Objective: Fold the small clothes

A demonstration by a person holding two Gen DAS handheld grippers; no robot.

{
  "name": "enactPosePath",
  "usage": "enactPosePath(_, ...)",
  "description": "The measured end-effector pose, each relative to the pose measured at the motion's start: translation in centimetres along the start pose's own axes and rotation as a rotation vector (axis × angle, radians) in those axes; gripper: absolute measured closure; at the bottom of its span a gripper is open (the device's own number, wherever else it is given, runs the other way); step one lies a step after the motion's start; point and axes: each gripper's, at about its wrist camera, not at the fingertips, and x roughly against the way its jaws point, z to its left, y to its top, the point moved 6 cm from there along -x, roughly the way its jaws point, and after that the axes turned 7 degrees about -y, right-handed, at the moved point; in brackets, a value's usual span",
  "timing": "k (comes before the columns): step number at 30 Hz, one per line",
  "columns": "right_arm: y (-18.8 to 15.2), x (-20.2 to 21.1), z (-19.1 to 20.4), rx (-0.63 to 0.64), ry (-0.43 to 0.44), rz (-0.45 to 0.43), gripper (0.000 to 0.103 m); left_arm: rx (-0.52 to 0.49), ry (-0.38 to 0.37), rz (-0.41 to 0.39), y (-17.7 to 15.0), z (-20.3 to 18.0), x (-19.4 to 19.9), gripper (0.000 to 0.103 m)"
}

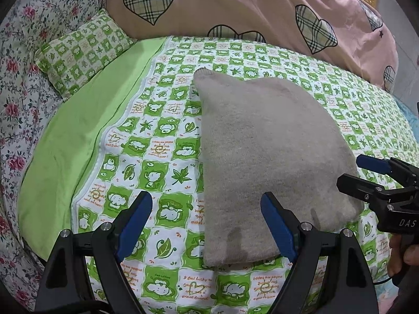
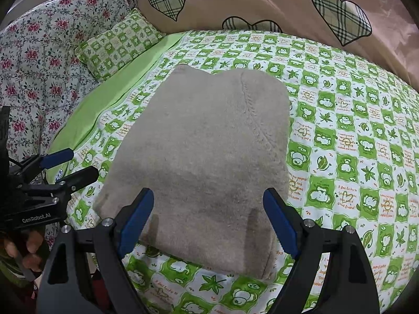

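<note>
A grey-beige knitted garment (image 1: pixel 269 154) lies folded flat on the green-and-white checked bed sheet (image 1: pixel 162 136). It also shows in the right wrist view (image 2: pixel 204 162), with a seam running down its right half. My left gripper (image 1: pixel 207 225) is open and empty, just above the garment's near left corner. My right gripper (image 2: pixel 209 222) is open and empty, over the garment's near edge. Each gripper shows in the other's view: the right gripper (image 1: pixel 366 172) sits by the garment's right edge, the left gripper (image 2: pixel 70 164) by its left edge.
A pink duvet with plaid hearts (image 1: pixel 256 13) is heaped along the back of the bed. A floral quilt (image 1: pixel 23 60) lies at the left with a small checked pillow (image 1: pixel 81 52) against it. A plain green strip of sheet (image 1: pixel 76 136) runs beside the checked part.
</note>
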Motion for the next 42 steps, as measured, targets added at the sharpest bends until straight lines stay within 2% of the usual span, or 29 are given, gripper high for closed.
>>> enactPosePath(42, 0.15, -0.13, -0.16, 0.001, 0.010, 0.002, 0.017, 0.000, -0.019, 0.001, 0.31, -0.38, -0.03, 0.018)
